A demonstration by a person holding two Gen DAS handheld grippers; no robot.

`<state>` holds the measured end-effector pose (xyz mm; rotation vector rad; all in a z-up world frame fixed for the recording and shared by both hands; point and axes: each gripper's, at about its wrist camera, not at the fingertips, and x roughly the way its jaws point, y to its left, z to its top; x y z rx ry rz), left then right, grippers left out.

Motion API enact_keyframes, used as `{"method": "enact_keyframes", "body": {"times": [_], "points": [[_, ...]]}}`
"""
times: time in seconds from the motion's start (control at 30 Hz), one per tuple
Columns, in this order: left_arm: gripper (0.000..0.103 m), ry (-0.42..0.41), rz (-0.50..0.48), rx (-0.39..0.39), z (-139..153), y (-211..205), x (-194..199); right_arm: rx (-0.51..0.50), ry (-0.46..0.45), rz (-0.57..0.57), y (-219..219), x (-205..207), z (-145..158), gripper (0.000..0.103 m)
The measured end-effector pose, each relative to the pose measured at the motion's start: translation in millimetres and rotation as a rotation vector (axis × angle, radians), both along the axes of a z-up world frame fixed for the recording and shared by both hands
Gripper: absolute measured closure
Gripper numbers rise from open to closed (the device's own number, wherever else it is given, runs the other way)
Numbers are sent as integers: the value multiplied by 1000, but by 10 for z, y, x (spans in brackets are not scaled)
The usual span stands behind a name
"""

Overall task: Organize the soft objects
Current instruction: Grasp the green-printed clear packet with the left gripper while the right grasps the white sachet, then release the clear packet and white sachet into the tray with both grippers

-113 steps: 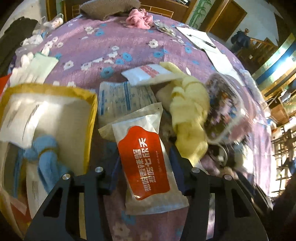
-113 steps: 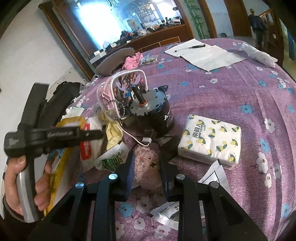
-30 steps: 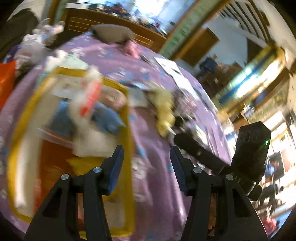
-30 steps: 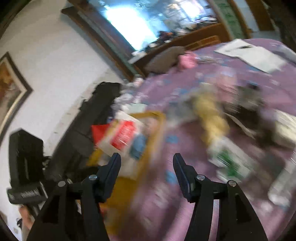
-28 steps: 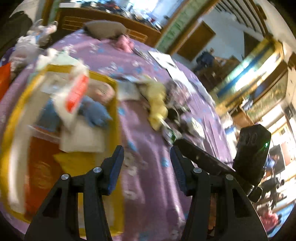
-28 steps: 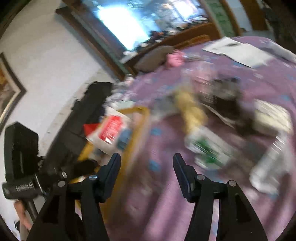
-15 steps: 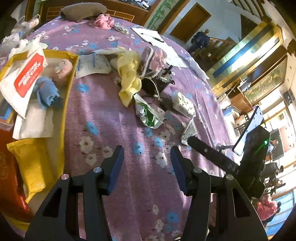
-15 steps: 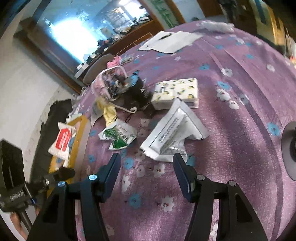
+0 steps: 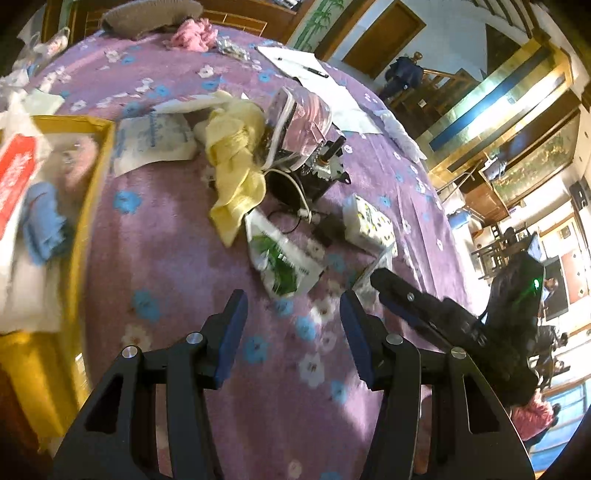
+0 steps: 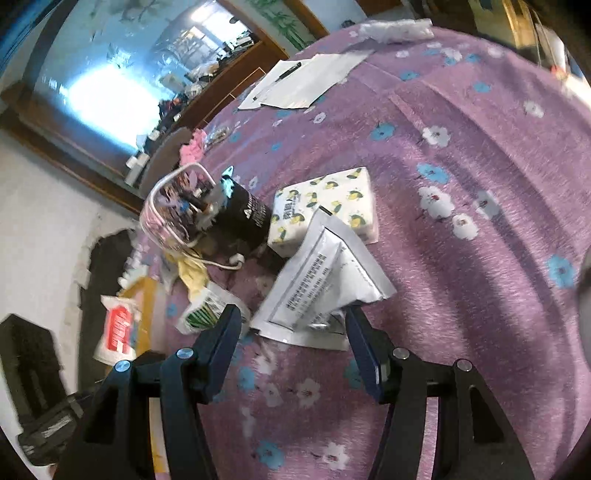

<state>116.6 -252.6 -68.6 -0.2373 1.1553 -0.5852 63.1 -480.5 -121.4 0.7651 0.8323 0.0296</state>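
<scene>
My left gripper (image 9: 291, 314) is open and empty, hovering over the purple flowered cloth just short of a green-and-white packet (image 9: 280, 262). A yellow cloth (image 9: 236, 155) lies crumpled beyond it. At the left, the yellow tray (image 9: 99, 177) holds a red-and-white packet (image 9: 14, 177), a blue cloth (image 9: 40, 225) and a pink plush (image 9: 77, 158). My right gripper (image 10: 293, 325) is open, and the near edge of a silver-white pouch (image 10: 317, 280) lies between its tips, untouched by the pads. A lemon-print tissue pack (image 10: 325, 206) sits behind the pouch.
A black motor (image 10: 243, 214) with a white cord leans against a clear cartoon pouch (image 10: 173, 206). Papers with a pen (image 10: 303, 81) lie far back, and a pink cloth (image 9: 192, 35) lies near the far edge. A white-and-blue packet (image 9: 151, 140) rests beside the tray.
The red-and-white packet and pink plush, gripped earlier, now lie in the tray. Both grippers have swung empty from the tray to the clutter on the right, and the right one has rolled.
</scene>
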Motion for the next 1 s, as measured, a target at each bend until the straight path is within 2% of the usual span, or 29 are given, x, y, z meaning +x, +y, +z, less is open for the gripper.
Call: {"method": "enact_keyframes", "body": {"times": [0.13, 0.27, 0.3, 0.33, 0.4, 0.47, 0.5, 0.53, 0.8, 1.0], "points": [[51, 29, 13, 31, -161, -194, 207, 19, 26, -3, -22, 113, -67, 39], [52, 31, 64, 60, -326, -273, 341, -3, -6, -21, -14, 111, -64, 40], [56, 11, 77, 73, -332, -270, 343, -10, -7, -25, -5, 110, -62, 41], [71, -2, 86, 102, -333, -266, 337, -20, -6, -25, 13, 111, -58, 42], [75, -21, 74, 113, -323, -246, 318, -67, 5, -35, 38, 109, -53, 55], [76, -15, 64, 114, -331, -201, 269, -75, 7, -38, 28, 82, -64, 60], [77, -22, 56, 118, -325, -178, 231, -83, 13, -40, 24, 72, -65, 72], [77, -30, 51, 119, -320, -152, 184, -91, 16, -40, 15, 65, -76, 73], [79, 3, 22, -30, -236, 58, -58, -91, -12, -20, 32, -10, -59, 81], [79, 5, 19, -76, -151, 231, -205, -100, -89, 68, 272, -197, 83, 81]]}}
